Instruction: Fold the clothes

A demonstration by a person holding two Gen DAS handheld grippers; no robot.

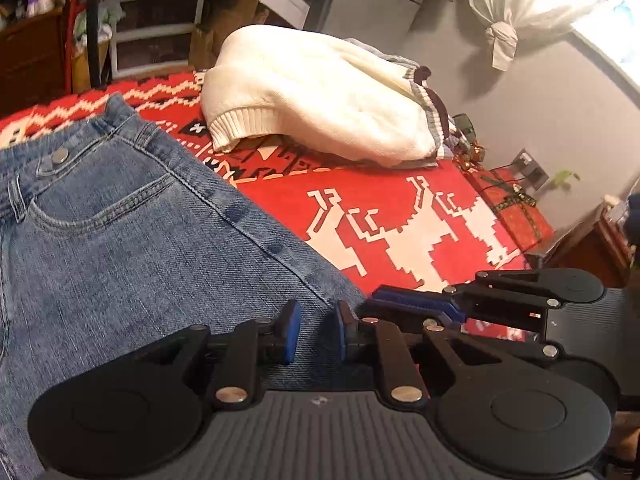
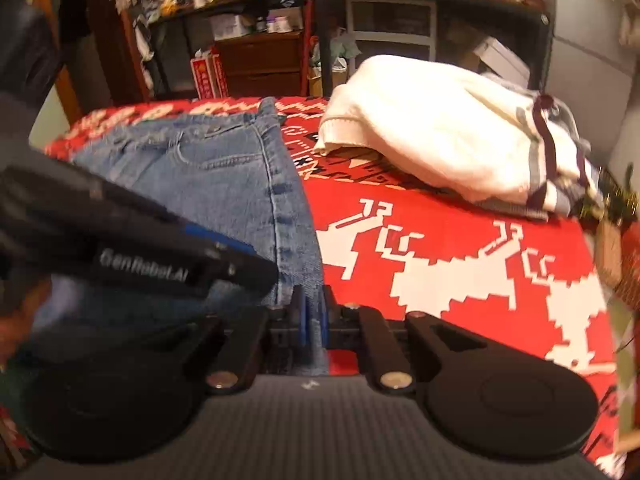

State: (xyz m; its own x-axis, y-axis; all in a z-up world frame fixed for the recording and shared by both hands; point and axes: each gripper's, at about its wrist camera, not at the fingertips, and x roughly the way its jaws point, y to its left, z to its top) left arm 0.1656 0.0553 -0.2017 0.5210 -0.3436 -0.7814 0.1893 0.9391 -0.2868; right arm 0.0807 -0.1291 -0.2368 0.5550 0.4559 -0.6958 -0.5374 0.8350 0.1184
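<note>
Blue jeans [image 1: 120,240] lie flat on a red patterned blanket [image 1: 400,200], waistband at the far end. My left gripper [image 1: 318,332] hovers over the near part of the jeans, open, with denim showing in the gap between its blue pads. In the right wrist view the jeans [image 2: 224,184] stretch away at left centre. My right gripper [image 2: 313,320] is shut on the jeans' right side seam, with a strip of denim pinched between its pads. The right gripper [image 1: 416,304] also shows in the left wrist view, at the jeans' edge. The left gripper [image 2: 224,256] appears blurred at the left.
A folded white knit sweater [image 1: 320,96] tops a small pile of clothes at the blanket's far right, also seen as the white sweater [image 2: 440,136]. Cluttered shelves and drawers [image 2: 260,56] stand behind the bed. A grey wall and a tied curtain [image 1: 504,20] are on the right.
</note>
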